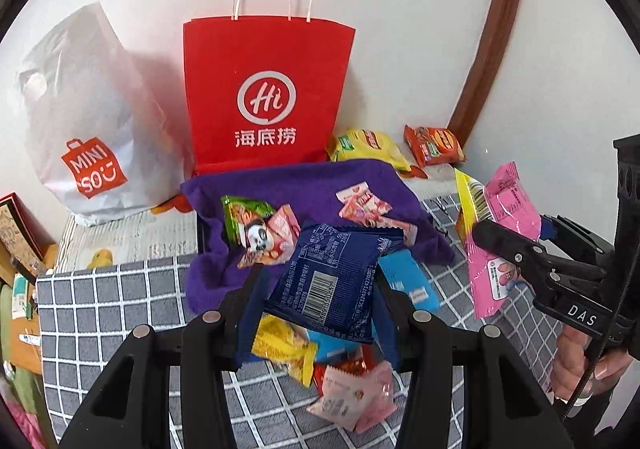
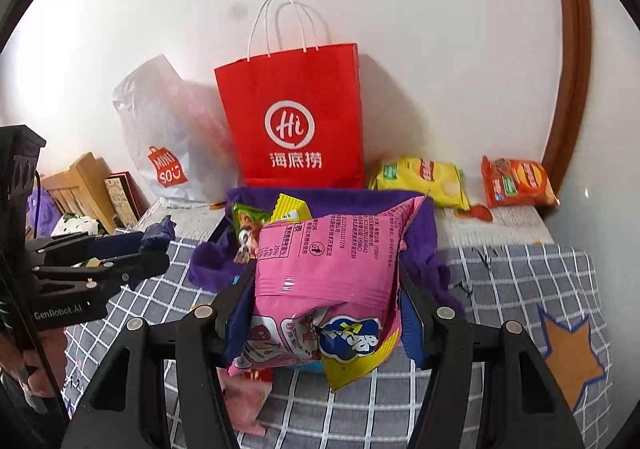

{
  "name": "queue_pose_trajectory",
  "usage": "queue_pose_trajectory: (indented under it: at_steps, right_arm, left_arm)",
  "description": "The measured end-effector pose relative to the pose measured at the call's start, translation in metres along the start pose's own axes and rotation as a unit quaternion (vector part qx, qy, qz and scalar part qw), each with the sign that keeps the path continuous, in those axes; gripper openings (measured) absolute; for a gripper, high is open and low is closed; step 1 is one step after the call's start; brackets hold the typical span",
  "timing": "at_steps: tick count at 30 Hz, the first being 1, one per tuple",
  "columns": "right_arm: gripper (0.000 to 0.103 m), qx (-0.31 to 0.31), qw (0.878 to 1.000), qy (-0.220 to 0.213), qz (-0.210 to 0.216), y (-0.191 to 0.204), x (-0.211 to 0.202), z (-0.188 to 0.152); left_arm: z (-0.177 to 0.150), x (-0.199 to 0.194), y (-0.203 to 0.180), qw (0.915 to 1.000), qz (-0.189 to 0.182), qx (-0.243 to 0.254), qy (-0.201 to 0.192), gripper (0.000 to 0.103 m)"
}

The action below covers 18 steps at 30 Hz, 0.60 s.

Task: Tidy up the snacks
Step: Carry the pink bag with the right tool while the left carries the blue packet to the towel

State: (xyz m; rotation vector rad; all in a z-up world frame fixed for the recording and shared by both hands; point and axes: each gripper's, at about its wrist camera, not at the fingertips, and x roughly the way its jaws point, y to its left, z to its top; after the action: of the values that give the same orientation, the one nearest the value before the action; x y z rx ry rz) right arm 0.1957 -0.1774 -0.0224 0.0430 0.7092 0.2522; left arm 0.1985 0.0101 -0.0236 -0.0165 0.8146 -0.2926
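My left gripper (image 1: 320, 285) is shut on a dark blue snack packet (image 1: 326, 281), held above the checked cloth. My right gripper (image 2: 326, 289) is shut on a pink snack bag (image 2: 332, 261) with a yellow edge; the same pink bag (image 1: 500, 233) shows at the right of the left wrist view. Both packets hang just in front of a purple-lined box (image 1: 304, 185) that holds a green packet (image 1: 244, 217), a panda packet (image 1: 260, 239) and small pink packets (image 1: 364, 205). Below my left gripper lie a yellow packet (image 1: 286, 349), a light blue packet (image 1: 408, 285) and pale pink packets (image 1: 352, 397).
A red paper bag (image 1: 264, 93) and a white plastic bag (image 1: 84, 121) stand against the wall behind the box. A yellow chip bag (image 2: 420, 177) and an orange one (image 2: 516, 181) lie at the back right. A wooden door frame (image 2: 568, 69) rises on the right.
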Motion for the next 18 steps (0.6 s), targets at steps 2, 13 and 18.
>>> queue_pose_trajectory:
  at_steps: [2,13,18]
  right_arm:
    - [0.061,-0.006,1.000,-0.003,0.001,0.000,0.004,0.009]
    - [0.061,-0.020,1.000,-0.006,0.005,0.001,0.035,0.056]
    - [0.061,-0.022,1.000,-0.010,0.008,0.000,0.049,0.074]
  left_arm:
    - [0.005,0.002,0.002,1.0000,0.002,-0.003,-0.003,0.047]
    - [0.036,0.015,0.018,0.9997,0.014,-0.014,-0.015,0.047]
    - [0.051,0.027,0.025,0.9993,0.025,-0.018,-0.020,0.047]
